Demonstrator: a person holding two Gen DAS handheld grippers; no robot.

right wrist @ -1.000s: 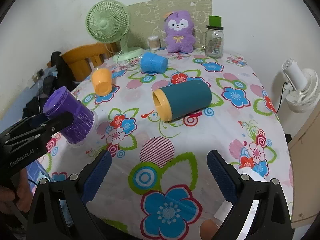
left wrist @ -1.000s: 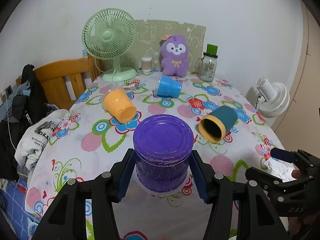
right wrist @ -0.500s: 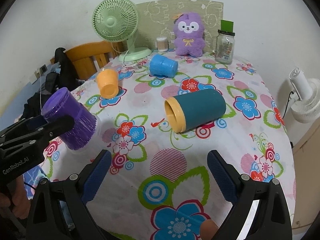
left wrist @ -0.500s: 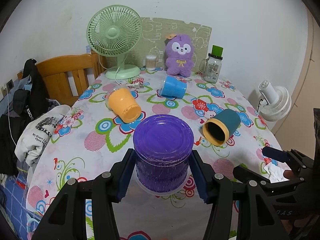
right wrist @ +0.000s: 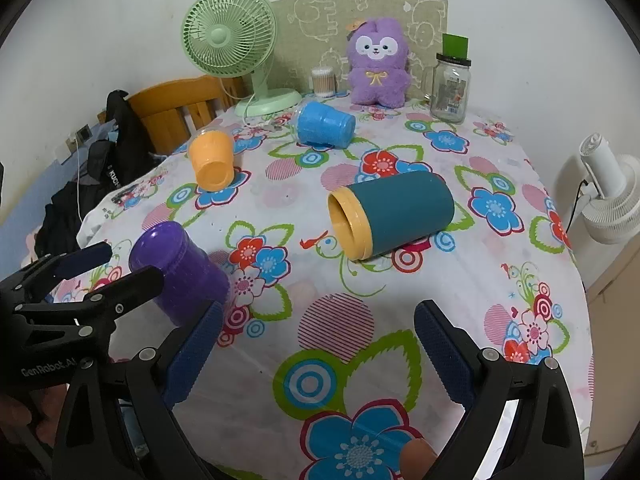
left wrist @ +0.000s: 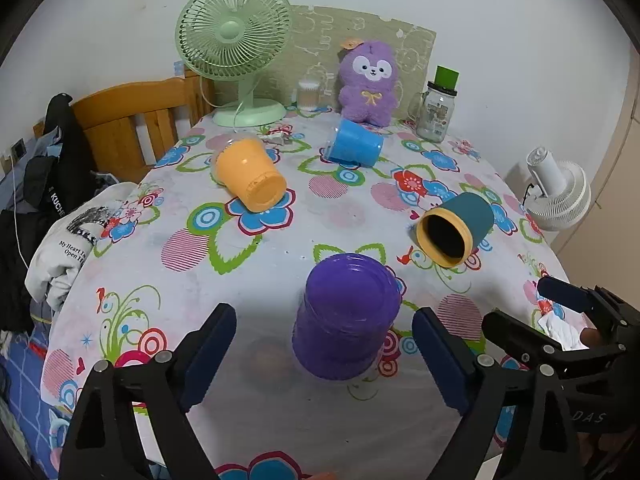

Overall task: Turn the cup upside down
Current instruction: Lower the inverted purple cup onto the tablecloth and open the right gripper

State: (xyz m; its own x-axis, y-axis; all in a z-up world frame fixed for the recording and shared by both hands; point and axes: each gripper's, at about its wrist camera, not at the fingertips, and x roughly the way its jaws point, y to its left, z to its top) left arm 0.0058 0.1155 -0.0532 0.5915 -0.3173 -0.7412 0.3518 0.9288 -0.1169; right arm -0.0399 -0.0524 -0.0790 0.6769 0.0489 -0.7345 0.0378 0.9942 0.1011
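A purple cup (left wrist: 347,316) stands upside down on the floral tablecloth, also in the right wrist view (right wrist: 180,272). My left gripper (left wrist: 324,356) is open, its fingers on either side of the cup and apart from it. My right gripper (right wrist: 318,356) is open and empty over the near table edge. A teal cup with a yellow rim (right wrist: 390,214) lies on its side, mouth toward me; it also shows in the left wrist view (left wrist: 456,228). An orange cup (left wrist: 250,174) and a blue cup (left wrist: 354,147) lie on their sides farther back.
A green fan (left wrist: 236,46), a purple plush toy (left wrist: 370,82), a glass jar (left wrist: 436,110) and a cotton-swab box (right wrist: 323,82) stand along the back of the table (left wrist: 256,272). A wooden chair with clothes (left wrist: 132,128) is at the left, a white fan (right wrist: 608,196) at the right.
My left gripper has opened and let go of the purple cup, which now stands upside down on the cloth. The left gripper has drawn back a little. The right gripper stays open.
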